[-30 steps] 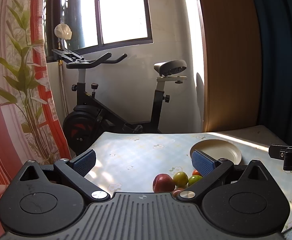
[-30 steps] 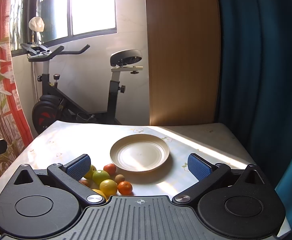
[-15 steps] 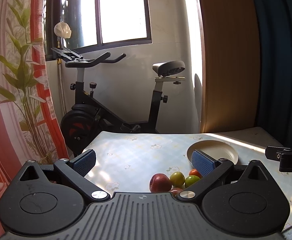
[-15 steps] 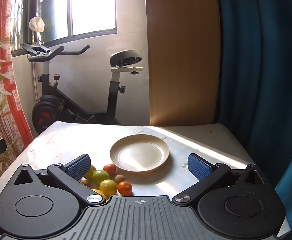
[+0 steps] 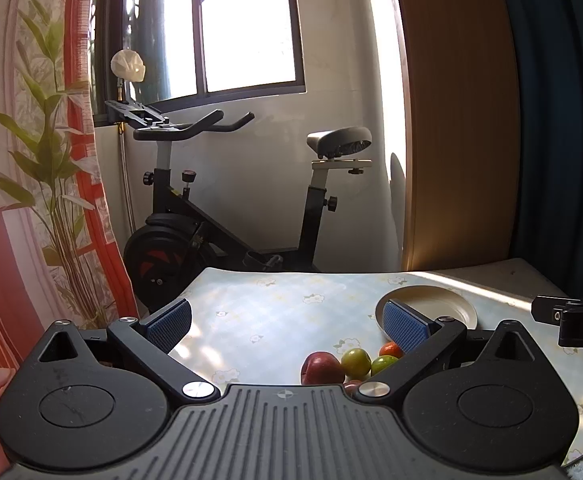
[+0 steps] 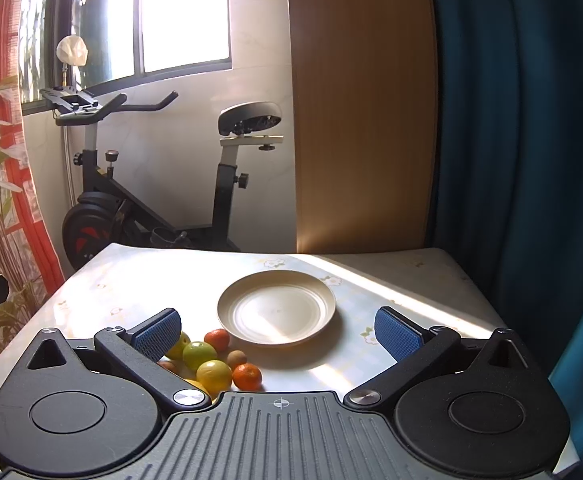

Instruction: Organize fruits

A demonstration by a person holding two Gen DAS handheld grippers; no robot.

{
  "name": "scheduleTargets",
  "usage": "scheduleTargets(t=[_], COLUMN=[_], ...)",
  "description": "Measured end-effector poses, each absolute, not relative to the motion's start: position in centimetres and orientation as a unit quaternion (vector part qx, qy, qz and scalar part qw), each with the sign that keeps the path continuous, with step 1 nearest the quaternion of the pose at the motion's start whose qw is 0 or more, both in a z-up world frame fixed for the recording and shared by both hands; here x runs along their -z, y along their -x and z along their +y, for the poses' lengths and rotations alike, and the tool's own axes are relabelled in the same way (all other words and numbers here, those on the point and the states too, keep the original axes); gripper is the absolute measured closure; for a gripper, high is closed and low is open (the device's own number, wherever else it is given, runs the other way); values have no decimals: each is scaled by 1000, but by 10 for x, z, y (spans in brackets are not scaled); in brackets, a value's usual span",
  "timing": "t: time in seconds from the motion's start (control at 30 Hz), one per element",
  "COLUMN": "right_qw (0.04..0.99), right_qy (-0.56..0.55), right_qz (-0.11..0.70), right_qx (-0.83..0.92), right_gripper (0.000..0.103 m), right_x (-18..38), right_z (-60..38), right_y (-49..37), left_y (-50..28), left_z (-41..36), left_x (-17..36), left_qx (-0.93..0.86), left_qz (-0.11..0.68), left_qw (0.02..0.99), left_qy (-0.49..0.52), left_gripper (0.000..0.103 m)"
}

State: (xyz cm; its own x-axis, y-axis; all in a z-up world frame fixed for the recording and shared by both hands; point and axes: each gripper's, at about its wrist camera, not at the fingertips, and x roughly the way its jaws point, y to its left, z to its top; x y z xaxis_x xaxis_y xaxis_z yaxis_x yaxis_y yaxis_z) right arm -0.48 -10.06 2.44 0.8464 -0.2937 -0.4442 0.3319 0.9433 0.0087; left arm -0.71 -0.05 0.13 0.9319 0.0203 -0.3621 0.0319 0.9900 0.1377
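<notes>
Opening step, by the look of it: nothing lifted yet. Left gripper (image 5: 287, 322) held above the near edge of the pale floral-patterned table (image 5: 275, 312), blue-padded tongs spread wide, nothing between them. Right gripper (image 6: 277, 330) likewise wide and empty, aimed over the table towards the round cream plate (image 6: 276, 307).

Plate bare, sitting past the middle of the table in a band of sunlight. Loose cluster of small fruits just beside the plate's near-left rim, none on it: a dark red apple (image 5: 321, 368), a yellow-green round fruit (image 6: 213, 374), a green round fruit (image 6: 198, 354), a bright orange tangerine (image 6: 247, 376), a second small orange tangerine (image 6: 216, 339) nearly touching the plate, a little brown kiwi-like fruit (image 6: 236, 358). More fruit partly hidden behind the left finger of the right gripper; count unclear.

Likely next: lower one gripper onto an outer fruit, probably the nearest tangerine, close gently, carry across to the plate. Tight packing calls for a careful approach, or neighbours may roll. Black exercise bike (image 6: 151, 184) behind the table, irrelevant.
</notes>
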Motion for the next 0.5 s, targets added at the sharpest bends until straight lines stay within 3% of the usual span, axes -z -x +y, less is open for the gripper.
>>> scheduleTargets(t=[0.5], right_qw=[961], right_qy=[-41], right_qz=[220], right_qx=[164], right_gripper=[0], right_x=[-24], right_z=[-100], right_y=[6], left_y=[11], left_z=[-2], left_x=[-2], left_qx=[2], left_qz=[178], left_qw=[981], left_qy=[-71], left_gripper=[0])
